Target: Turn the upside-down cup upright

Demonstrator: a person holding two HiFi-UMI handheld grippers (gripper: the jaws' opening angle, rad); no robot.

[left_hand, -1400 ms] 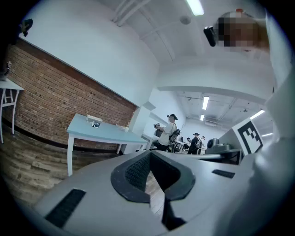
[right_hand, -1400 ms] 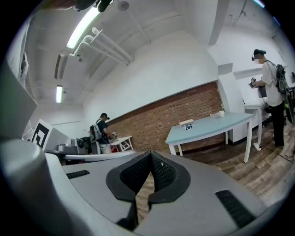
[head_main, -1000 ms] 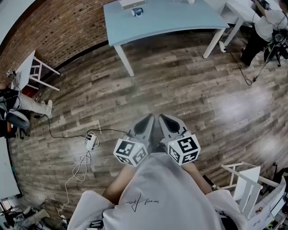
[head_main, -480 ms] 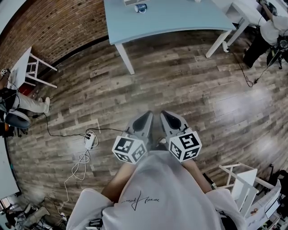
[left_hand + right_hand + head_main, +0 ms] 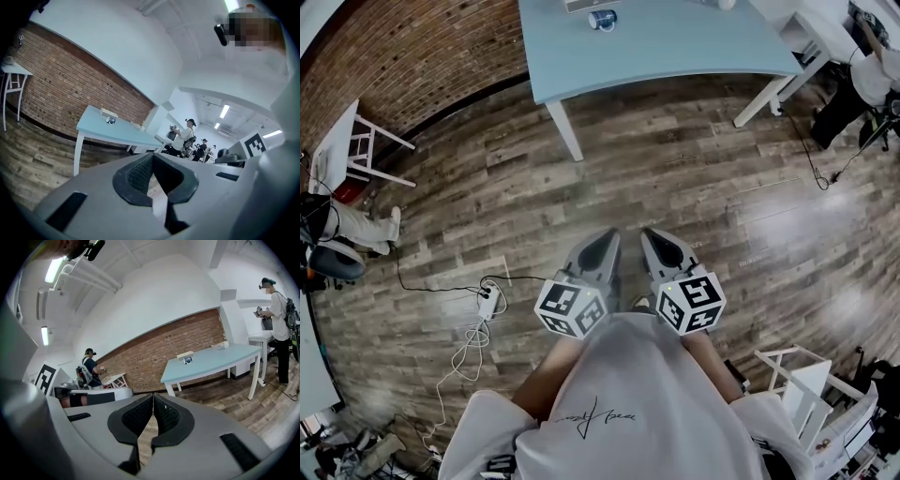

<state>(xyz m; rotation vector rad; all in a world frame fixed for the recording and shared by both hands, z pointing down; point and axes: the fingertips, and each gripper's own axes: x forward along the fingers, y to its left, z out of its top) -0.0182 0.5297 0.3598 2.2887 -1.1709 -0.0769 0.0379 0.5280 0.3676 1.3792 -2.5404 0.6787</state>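
We held both claws low in front of our body, side by side and close together above the wooden floor [image 5: 694, 187], and neither had reached anything. The left gripper [image 5: 607, 236] had its jaws pressed together at the tips with nothing between the pads, and the right gripper [image 5: 651, 234] was likewise closed and empty, as each gripper's own view showed plainly. The cup [image 5: 602, 19] lay well ahead of both claws, far beyond their tips, on the top of the pale blue table [image 5: 694, 47], with a wide stretch of bare floor between the fingertips and the table's near edge. From the head view it sat roughly in line with the left gripper's tip. In the left gripper view it showed above the closed jaws and to their left; in the right gripper view, above the jaws and to their right. It stood just in front of a small white box [image 5: 581, 5], too small for us to tell which way up it was. A power strip [image 5: 487, 298] with its cable lay on the floor to the left of the left claw.
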